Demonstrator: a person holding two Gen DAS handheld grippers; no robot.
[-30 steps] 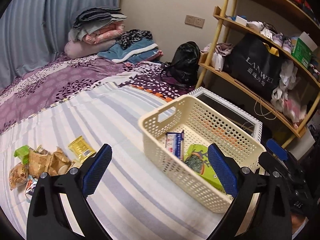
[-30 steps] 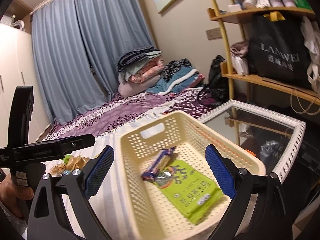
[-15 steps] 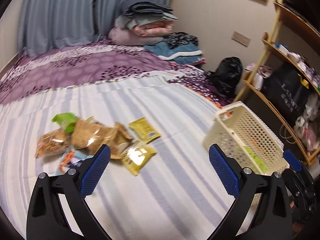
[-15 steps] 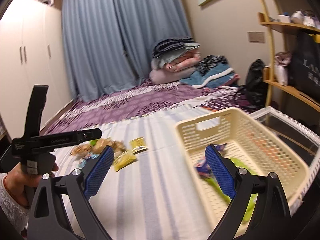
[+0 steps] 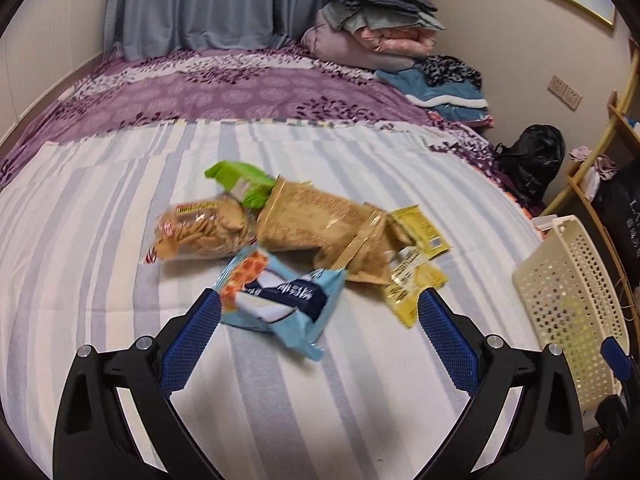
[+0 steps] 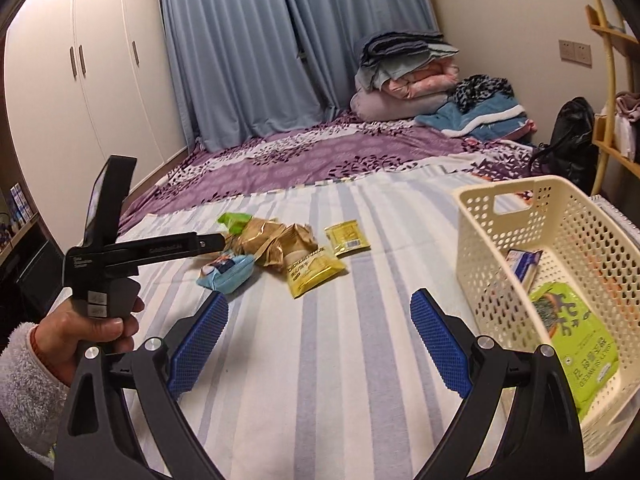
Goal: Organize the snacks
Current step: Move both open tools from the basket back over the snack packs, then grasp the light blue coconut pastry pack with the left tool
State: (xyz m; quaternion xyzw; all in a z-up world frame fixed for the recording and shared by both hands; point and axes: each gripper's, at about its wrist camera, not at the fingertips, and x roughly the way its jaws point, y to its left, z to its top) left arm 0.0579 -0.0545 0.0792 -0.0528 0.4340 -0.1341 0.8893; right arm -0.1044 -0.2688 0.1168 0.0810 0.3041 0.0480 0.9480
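Note:
A heap of snacks lies on the striped sheet: a biscuit bag [image 5: 204, 228], a brown bag [image 5: 316, 220], a green packet [image 5: 240, 180], two yellow packets [image 5: 412, 284] and a light blue packet [image 5: 280, 304]. My left gripper [image 5: 319, 308] is open, low over the sheet, with the light blue packet just ahead of its fingers. My right gripper [image 6: 318, 304] is open and empty, over bare sheet between the heap and the cream basket [image 6: 560, 216]. In the basket lie a green seaweed packet [image 6: 572, 332] and a blue-white bar [image 6: 524, 260].
The basket [image 5: 572, 292] stands at the bed's right edge. A hand [image 6: 100, 328] in a fleecy sleeve holds the left gripper. Folded bedding [image 6: 404, 72] is piled at the far end, with a black bag [image 6: 568, 144] and a shelf [image 6: 612, 128] to the right and a wardrobe [image 6: 80, 80] to the left.
Both views have swung left, from the basket to the snack heap. The left gripper has come down close to the heap. Both stay open.

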